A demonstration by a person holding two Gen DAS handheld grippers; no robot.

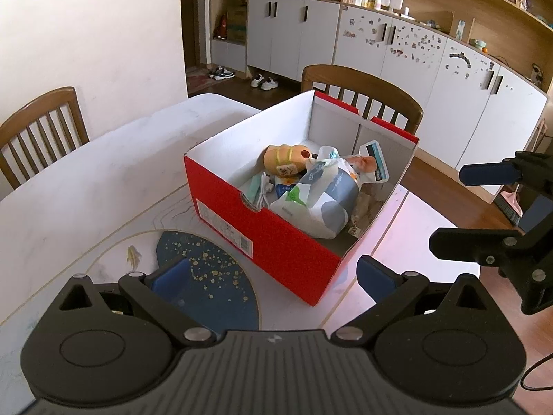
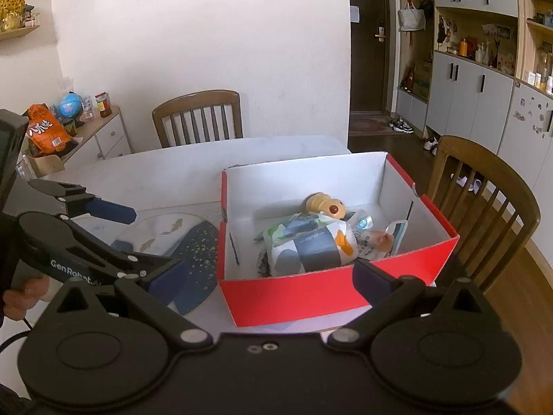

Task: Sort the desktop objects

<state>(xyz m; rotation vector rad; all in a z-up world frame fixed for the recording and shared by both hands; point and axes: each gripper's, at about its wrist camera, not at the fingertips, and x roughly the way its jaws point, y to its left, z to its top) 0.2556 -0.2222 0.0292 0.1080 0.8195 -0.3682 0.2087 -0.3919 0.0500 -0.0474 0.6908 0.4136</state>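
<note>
Red box (image 1: 276, 238) sits on the counter (image 1: 86, 180) straight ahead of the left claw (image 1: 273, 273), near corner between its pads; it lies ahead and slightly right of the right claw (image 2: 273, 280) in the right wrist view. Both claws wide, empty, hovering short of the box. In the left view, the right claw (image 1: 449, 207) shows off to the right of the box, jaws apart.

Everything sorted lies inside the box, beyond the fingertips. Top of the pile: a soft printed bag (image 2: 307, 247), white/grey/green. Probably light, crinkly, slippery film; it will deform, so pinch a bunched fold or the top seam, not the flat face. Its long axis runs roughly along the box's near red wall as the right claw sees it, left to right.

Behind it, further from both claws, a yellow-orange toy (image 1: 287, 160) lies on its side. Looks like rubber or soft plastic, light and squashy; grip across the ribbed body. Its dark-spotted end points right in both views, long axis about parallel to the bag.

White cable (image 1: 264, 192) is tucked at the bag's left: limp, light, best taken at the coil. A flat card or packet (image 1: 376, 162) leans on the far-right wall; too small to tell what it is.

Box itself is stiff cardboard, open-topped; grip a wall edge.
</note>
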